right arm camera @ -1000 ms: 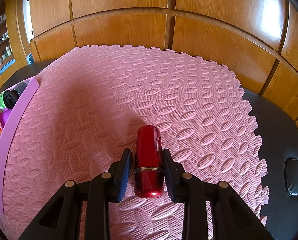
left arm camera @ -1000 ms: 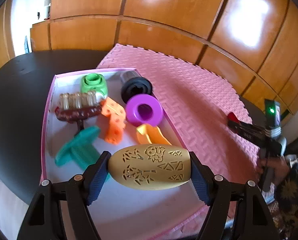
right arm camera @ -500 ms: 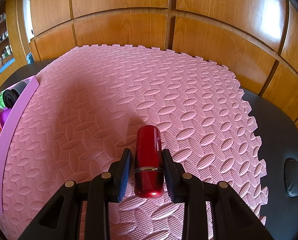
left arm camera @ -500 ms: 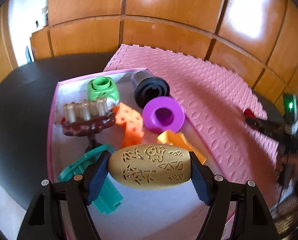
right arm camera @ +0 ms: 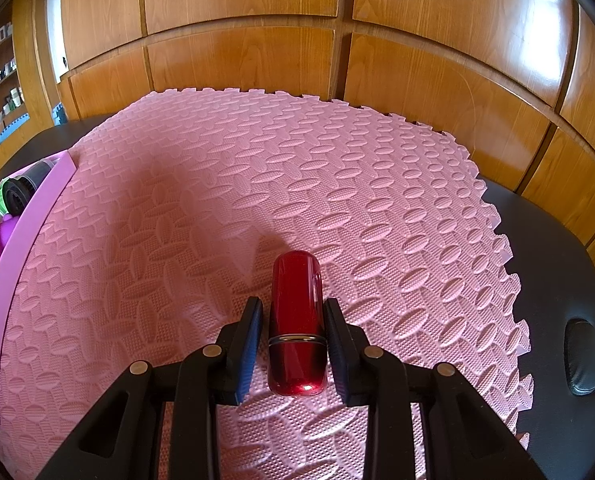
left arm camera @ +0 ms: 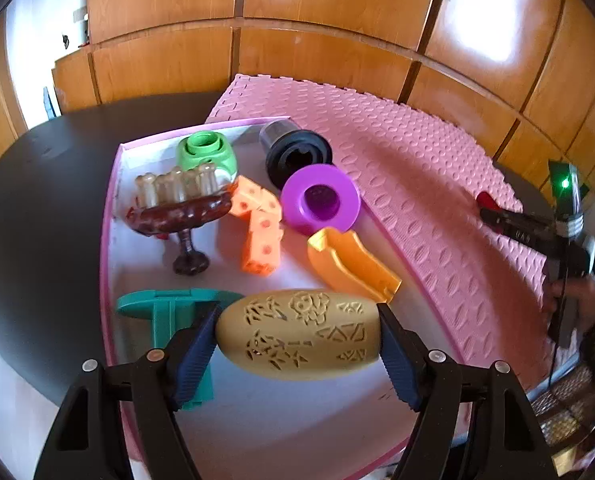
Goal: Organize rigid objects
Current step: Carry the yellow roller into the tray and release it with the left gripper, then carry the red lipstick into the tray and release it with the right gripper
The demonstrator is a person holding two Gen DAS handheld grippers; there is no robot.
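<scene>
Pink foam mat (right arm camera: 257,200) covers the dark tabletop (left arm camera: 37,200); one pink-rimmed tray (left arm camera: 109,208) sits at its edge, holding seven things: green cap (left arm camera: 205,152), black cylinder (left arm camera: 297,152), purple ring (left arm camera: 319,202), orange block (left arm camera: 259,236), orange scoop (left arm camera: 349,264), brown stand (left arm camera: 177,216), teal piece (left arm camera: 161,312); the left gripper (left arm camera: 297,340) hangs over the tray, fingers clamped on one gold carved egg (left arm camera: 299,334); only the right wrist view shows the right gripper (right arm camera: 293,340) squeezing one red capsule (right arm camera: 296,320) above the mat.
</scene>
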